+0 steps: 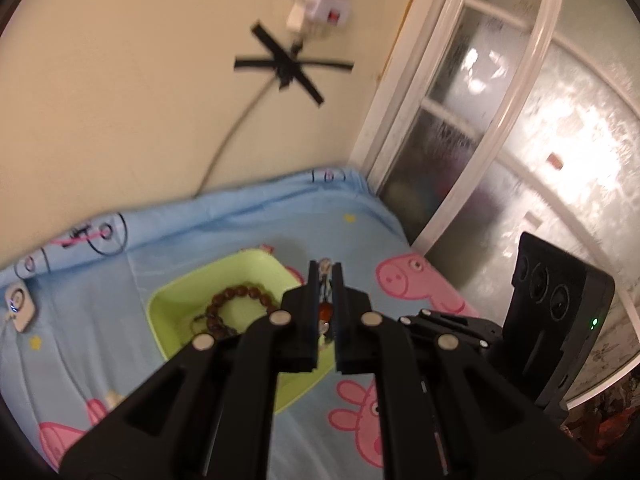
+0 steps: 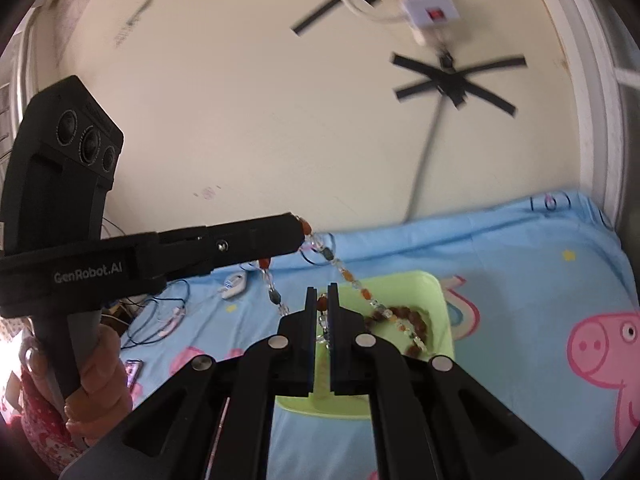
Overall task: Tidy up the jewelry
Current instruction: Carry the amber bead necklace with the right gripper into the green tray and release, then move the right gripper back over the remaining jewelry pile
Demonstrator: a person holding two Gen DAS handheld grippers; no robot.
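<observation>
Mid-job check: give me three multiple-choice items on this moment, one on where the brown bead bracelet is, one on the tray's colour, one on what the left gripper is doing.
1. Where does the brown bead bracelet lie?
A. inside the tray
B. on the sheet beside the tray
C. on the wall

2. What colour is the tray?
A. pink
B. light green
C. white

3. What is the left gripper doing?
A. open, holding nothing
B. resting inside the tray
C. shut on the bead chain

Answers:
1 A, the bracelet rests on the tray floor in the left wrist view.
2 B, its rim and floor show light green in both views.
3 C, the bead chain hangs from its closed tips down to the tray in the right wrist view.
</observation>
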